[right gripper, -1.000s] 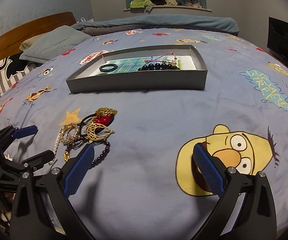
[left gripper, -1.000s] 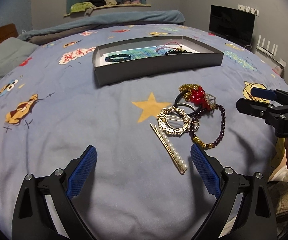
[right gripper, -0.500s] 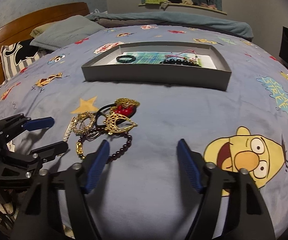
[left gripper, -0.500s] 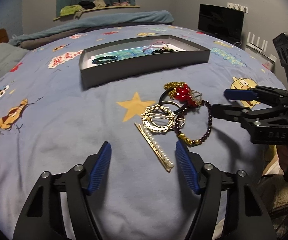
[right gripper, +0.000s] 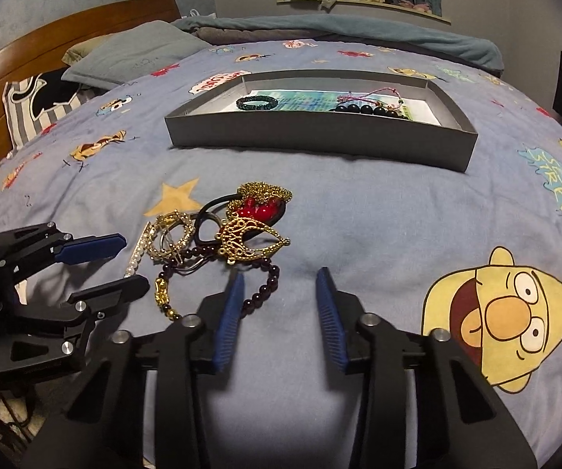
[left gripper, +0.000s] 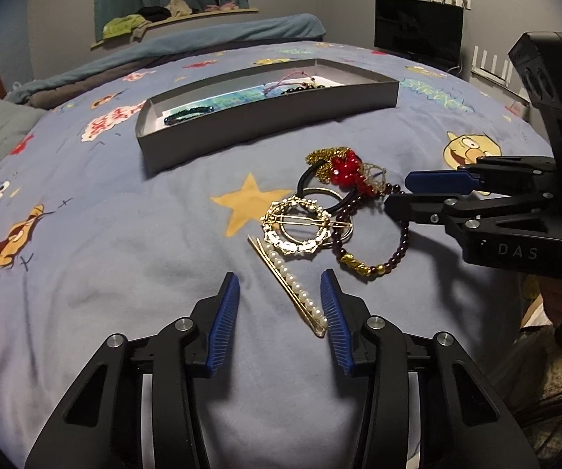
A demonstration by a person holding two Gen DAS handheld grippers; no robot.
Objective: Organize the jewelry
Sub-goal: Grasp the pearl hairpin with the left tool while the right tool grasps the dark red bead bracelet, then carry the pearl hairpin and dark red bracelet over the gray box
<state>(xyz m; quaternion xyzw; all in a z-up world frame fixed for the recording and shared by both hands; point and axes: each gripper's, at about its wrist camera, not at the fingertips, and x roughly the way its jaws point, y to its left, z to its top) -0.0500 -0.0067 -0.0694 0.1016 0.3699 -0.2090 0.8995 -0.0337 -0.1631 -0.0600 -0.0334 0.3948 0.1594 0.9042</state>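
A pile of jewelry lies on the blue bedspread: a pearl hair clip (left gripper: 294, 285), a gold ring brooch (left gripper: 296, 224), a dark bead bracelet (left gripper: 374, 250), a red bead cluster (left gripper: 345, 166) and a gold filigree piece (right gripper: 251, 240). My left gripper (left gripper: 281, 297) is open, its fingers straddling the near end of the pearl clip. My right gripper (right gripper: 279, 297) is open, its left finger beside the dark bead bracelet (right gripper: 259, 293). A grey tray (left gripper: 273, 117) behind holds a green bracelet (right gripper: 256, 102), black beads (right gripper: 363, 108) and a pink cord.
The bed carries a cartoon-print cover with a yellow star (left gripper: 247, 205). Pillows (right gripper: 132, 52) and a wooden headboard (right gripper: 66, 31) are at the left in the right wrist view. A black screen (left gripper: 417, 37) stands beyond the bed's right side.
Both grippers have moved in toward the jewelry pile and narrowed their jaws. The left one now straddles the pearl clip; the right one has shifted left to the bead bracelet.
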